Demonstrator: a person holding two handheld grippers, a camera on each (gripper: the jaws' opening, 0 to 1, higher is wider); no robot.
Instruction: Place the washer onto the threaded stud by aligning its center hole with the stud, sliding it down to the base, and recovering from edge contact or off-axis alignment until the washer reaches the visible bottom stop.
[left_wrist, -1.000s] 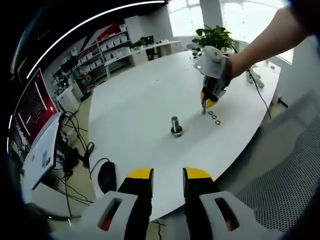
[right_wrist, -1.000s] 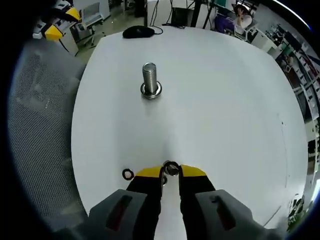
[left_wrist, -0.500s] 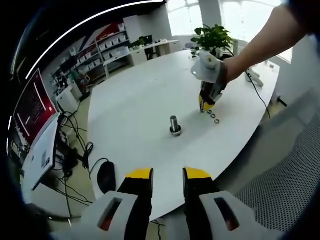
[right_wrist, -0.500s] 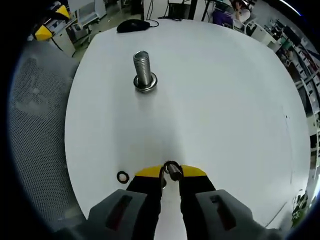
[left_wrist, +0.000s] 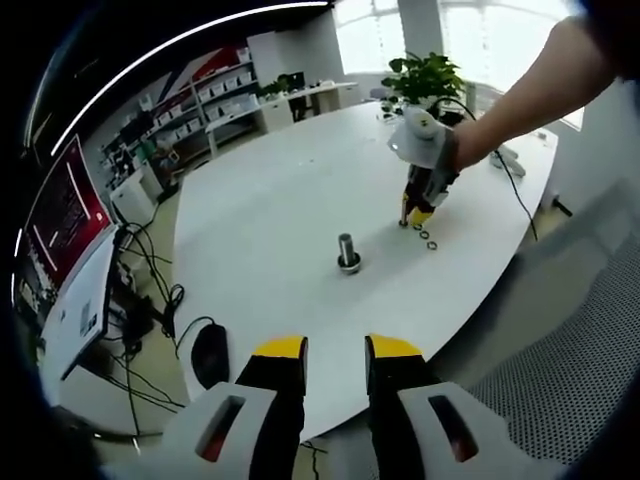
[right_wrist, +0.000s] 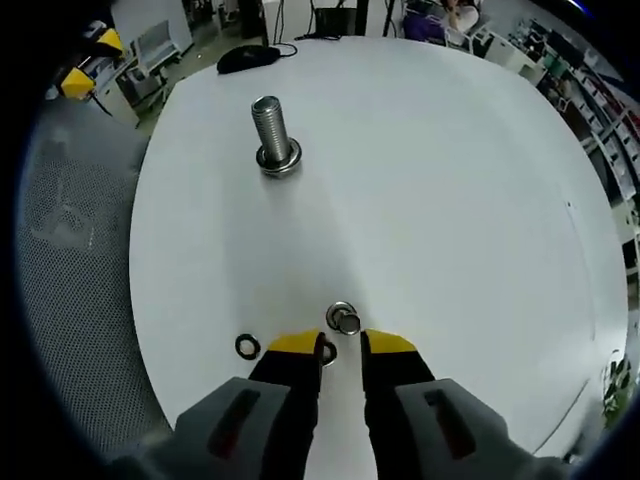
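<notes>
The threaded stud (right_wrist: 268, 125) stands upright on the white table (right_wrist: 450, 200), and a washer (right_wrist: 281, 161) lies round its base. Another washer (right_wrist: 343, 318) lies on the table just beyond the tips of my right gripper (right_wrist: 342, 345), whose jaws stand a little apart and hold nothing. A loose washer (right_wrist: 247, 346) lies left of the jaws, and one more (right_wrist: 327, 353) peeks out between them. In the left gripper view the stud (left_wrist: 347, 248) is mid-table, and the right gripper (left_wrist: 407, 220) points down beside loose washers (left_wrist: 427, 240). My left gripper (left_wrist: 335, 350) hangs open off the table's near edge.
A black mouse (left_wrist: 208, 355) lies near the table's edge, with cables trailing to the floor. A potted plant (left_wrist: 428, 72) stands at the far end. A person's arm (left_wrist: 520, 90) carries the right gripper. A mesh chair (left_wrist: 560, 380) is beside the table, and a monitor (left_wrist: 60, 215) stands at the left.
The washer that sat between the right jaw tips now lies just ahead of them on the table. The right gripper has tilted and drawn back a little. The left gripper has held still.
</notes>
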